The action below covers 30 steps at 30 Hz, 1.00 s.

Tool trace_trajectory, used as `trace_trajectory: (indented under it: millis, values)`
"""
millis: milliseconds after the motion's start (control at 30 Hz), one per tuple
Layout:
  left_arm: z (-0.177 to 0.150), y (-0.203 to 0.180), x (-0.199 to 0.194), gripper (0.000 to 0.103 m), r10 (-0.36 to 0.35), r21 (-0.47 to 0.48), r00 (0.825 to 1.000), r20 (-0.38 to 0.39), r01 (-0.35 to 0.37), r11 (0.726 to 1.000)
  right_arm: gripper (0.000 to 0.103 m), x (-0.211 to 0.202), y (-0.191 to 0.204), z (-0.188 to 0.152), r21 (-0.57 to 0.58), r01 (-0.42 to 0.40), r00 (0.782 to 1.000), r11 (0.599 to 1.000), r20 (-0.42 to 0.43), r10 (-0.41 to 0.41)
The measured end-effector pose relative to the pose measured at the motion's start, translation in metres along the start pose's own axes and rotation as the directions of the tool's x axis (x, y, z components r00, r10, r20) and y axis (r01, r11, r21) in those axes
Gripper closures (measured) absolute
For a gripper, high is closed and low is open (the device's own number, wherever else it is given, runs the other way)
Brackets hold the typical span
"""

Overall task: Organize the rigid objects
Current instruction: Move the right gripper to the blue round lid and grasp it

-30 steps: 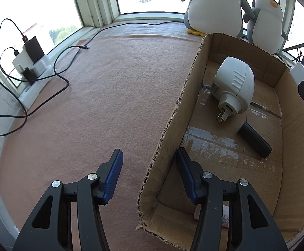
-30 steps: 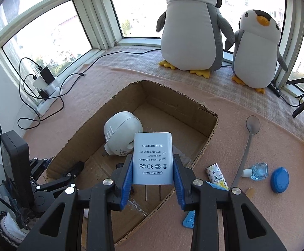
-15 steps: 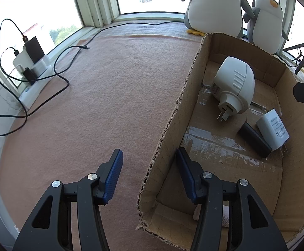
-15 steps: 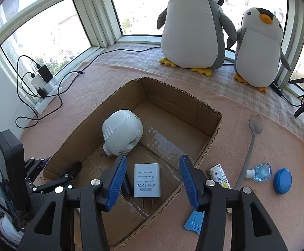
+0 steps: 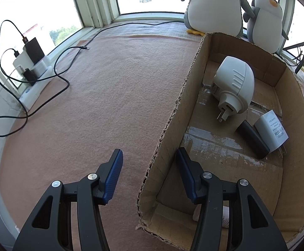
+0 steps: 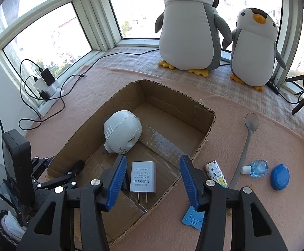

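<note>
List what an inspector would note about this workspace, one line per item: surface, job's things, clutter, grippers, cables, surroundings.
Surface: pink felt mat, flat.
Job's things: cardboard box holds a white adapter, a round white plug and a black bar.
Clutter: spoon, blue cap, clear bottle, patterned tube, beside the box.
Grippers: left gripper open, fingers astride the box wall; right gripper has just been opening, empty, adapter lying on the box floor below.
Cables: black cables run to a power strip.
Surroundings: windows; two plush penguins.
</note>
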State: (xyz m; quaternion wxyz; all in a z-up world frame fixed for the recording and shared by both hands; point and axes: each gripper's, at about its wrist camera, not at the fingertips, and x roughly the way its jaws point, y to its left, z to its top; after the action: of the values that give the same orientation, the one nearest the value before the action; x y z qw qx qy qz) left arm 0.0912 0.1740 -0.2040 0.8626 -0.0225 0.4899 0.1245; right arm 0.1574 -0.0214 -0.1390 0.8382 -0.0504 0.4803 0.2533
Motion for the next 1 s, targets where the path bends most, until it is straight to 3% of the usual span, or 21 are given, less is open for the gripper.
trace_trajectory:
  millis: [467,1000]
  values:
    - [0.001,-0.001,0.0,0.05,0.009,0.008,1.0,-0.001,-0.009,1.0,0.052,-0.028,-0.095,-0.025,0.154,0.102,0.994,0.983,0.009,-0.105]
    - [0.002,-0.004,-0.001,0.05,0.026,0.016,1.0,-0.005,-0.026,1.0,0.049,-0.025,-0.194,-0.052,0.248,0.286,0.958,0.926,-0.079,-0.275]
